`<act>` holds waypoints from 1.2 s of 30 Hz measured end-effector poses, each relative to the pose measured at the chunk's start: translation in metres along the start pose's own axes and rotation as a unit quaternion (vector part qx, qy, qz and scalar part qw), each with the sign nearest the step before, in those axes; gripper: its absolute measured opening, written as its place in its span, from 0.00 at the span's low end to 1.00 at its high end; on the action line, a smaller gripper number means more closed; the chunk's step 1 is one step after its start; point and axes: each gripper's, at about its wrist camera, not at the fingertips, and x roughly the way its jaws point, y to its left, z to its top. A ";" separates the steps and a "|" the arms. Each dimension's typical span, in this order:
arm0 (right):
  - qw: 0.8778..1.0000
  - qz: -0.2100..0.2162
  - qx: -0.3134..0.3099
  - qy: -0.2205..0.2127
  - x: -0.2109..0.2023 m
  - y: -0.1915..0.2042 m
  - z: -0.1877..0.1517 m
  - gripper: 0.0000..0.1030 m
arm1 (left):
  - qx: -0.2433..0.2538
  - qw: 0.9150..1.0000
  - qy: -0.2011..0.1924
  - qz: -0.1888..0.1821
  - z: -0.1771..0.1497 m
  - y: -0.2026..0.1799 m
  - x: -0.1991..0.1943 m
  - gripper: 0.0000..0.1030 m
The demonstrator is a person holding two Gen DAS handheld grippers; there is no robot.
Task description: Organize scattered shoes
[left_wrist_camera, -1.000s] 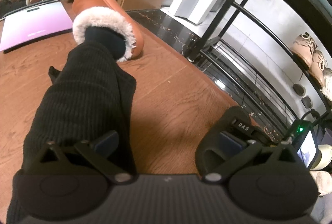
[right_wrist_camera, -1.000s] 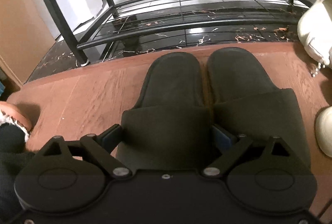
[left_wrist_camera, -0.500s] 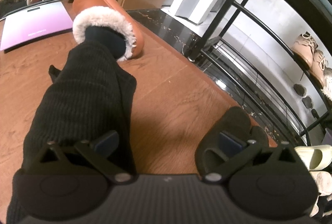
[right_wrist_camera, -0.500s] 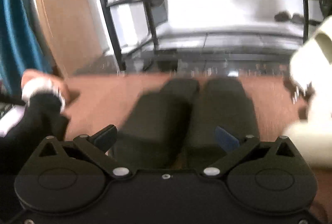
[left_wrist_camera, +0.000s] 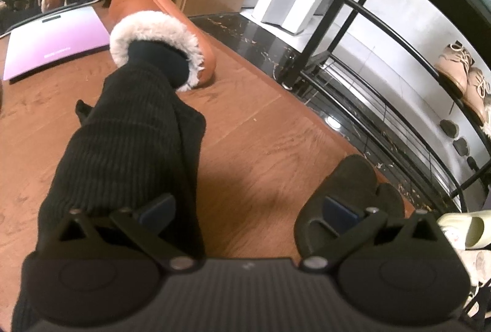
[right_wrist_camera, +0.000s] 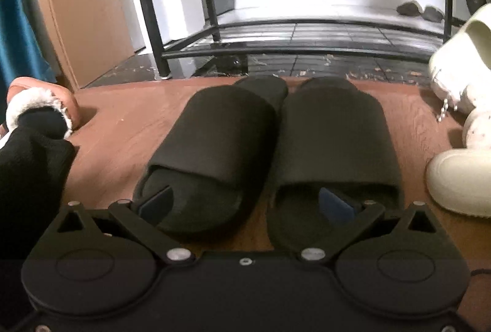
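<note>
While the right gripper (right_wrist_camera: 245, 206) hangs spread wide over a pair of black slippers (right_wrist_camera: 270, 147), its fingers clasp nothing. The slippers lie side by side, touching, on the wooden floor (right_wrist_camera: 122, 123), toes toward the black shoe rack (right_wrist_camera: 307, 49). A cream shoe (right_wrist_camera: 454, 61) lies to their right. The left gripper (left_wrist_camera: 248, 209) is likewise spread and empty, beside a person's black-trousered leg (left_wrist_camera: 122, 147) in an orange fur-lined slipper (left_wrist_camera: 159, 15).

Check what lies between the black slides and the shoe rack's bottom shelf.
In the right wrist view, only bare wood floor and dark speckled tile separate the black slides from the shoe rack.
</note>
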 end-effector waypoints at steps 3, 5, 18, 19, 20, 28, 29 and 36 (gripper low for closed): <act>1.000 -0.003 -0.001 0.001 0.002 -0.001 0.001 1.00 | -0.005 1.000 0.001 -0.001 0.001 0.000 0.001 0.99; 1.000 -0.006 -0.002 0.002 0.004 -0.002 0.001 1.00 | -0.004 1.000 0.002 0.000 0.001 -0.001 0.001 0.99; 1.000 0.001 -0.017 0.006 0.016 -0.004 0.009 0.73 | -0.001 1.000 0.003 -0.001 0.001 -0.002 0.002 0.99; 1.000 0.001 -0.017 0.006 0.016 -0.004 0.009 0.73 | -0.001 1.000 0.003 -0.002 0.001 -0.002 0.002 0.99; 1.000 0.000 -0.016 0.006 0.016 -0.004 0.009 0.73 | -0.002 1.000 0.003 -0.002 0.001 -0.002 0.002 0.99; 1.000 -0.001 -0.011 -0.002 0.014 0.005 0.009 0.85 | -0.003 1.000 0.003 -0.004 0.001 0.000 0.002 0.99; 1.000 -0.003 -0.008 -0.003 0.015 0.005 0.009 0.85 | -0.003 1.000 0.003 -0.004 0.001 0.000 0.002 0.99; 1.000 0.028 0.002 0.013 -0.002 0.000 0.021 0.90 | -0.006 1.000 0.003 -0.006 0.001 0.000 0.002 0.99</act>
